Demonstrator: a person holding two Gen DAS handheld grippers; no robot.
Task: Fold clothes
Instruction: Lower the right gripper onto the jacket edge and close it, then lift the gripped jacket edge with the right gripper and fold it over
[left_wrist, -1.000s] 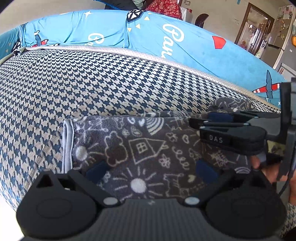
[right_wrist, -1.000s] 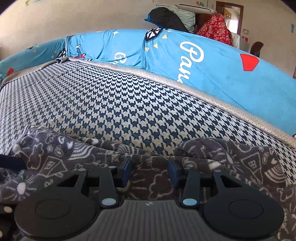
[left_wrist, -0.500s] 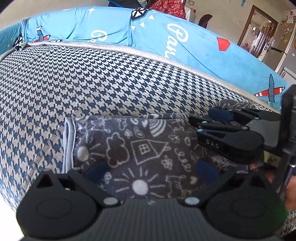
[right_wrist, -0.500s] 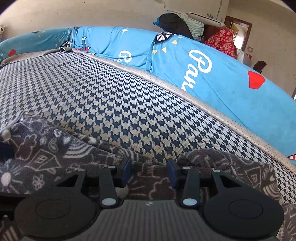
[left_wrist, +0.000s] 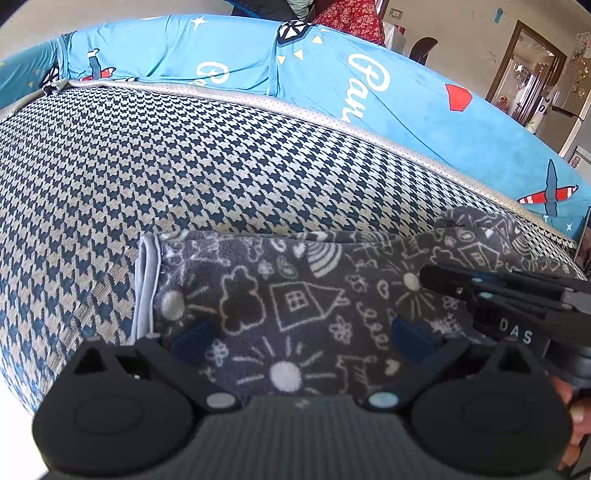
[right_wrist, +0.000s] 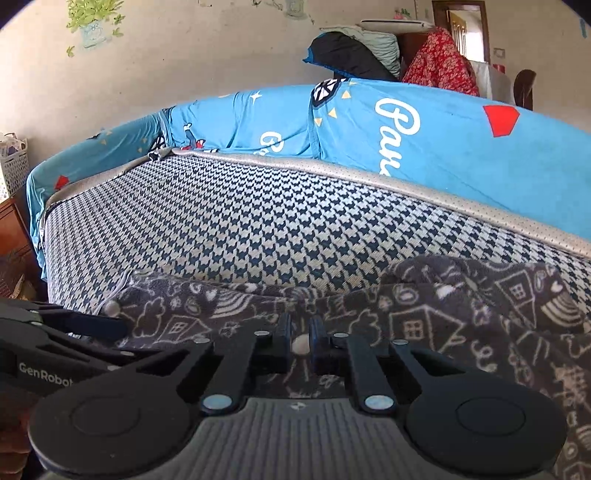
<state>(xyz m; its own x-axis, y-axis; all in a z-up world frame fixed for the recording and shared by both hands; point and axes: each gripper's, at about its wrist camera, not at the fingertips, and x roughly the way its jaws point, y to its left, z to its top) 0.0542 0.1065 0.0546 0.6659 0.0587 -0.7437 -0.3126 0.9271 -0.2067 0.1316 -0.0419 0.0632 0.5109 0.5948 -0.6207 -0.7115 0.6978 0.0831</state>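
Note:
A dark grey fleece garment (left_wrist: 295, 295) printed with white houses and suns lies on the houndstooth sofa seat (left_wrist: 184, 166), its pale hem at the left. My left gripper (left_wrist: 303, 338) hovers open over the cloth, blue pads wide apart and nothing pinched. From the right edge of that view my right gripper (left_wrist: 424, 275) reaches onto the cloth. In the right wrist view my right gripper (right_wrist: 301, 332) has its jaws closing, almost together, with a fold of the garment (right_wrist: 443, 314) pinched between them. The left gripper (right_wrist: 122, 326) shows at the left edge.
Blue printed covers (left_wrist: 332, 85) drape the sofa back. Piled clothes and bedding (right_wrist: 369, 51) sit behind it. A white basket (right_wrist: 13, 166) stands at the far left by the wall, and a doorway (left_wrist: 524, 62) opens at the right. A hand (left_wrist: 569, 424) shows at the lower right.
My right gripper's jaws went from apart to nearly together on a fold of the garment, and that gripper rose a little. The left gripper stayed open and still.

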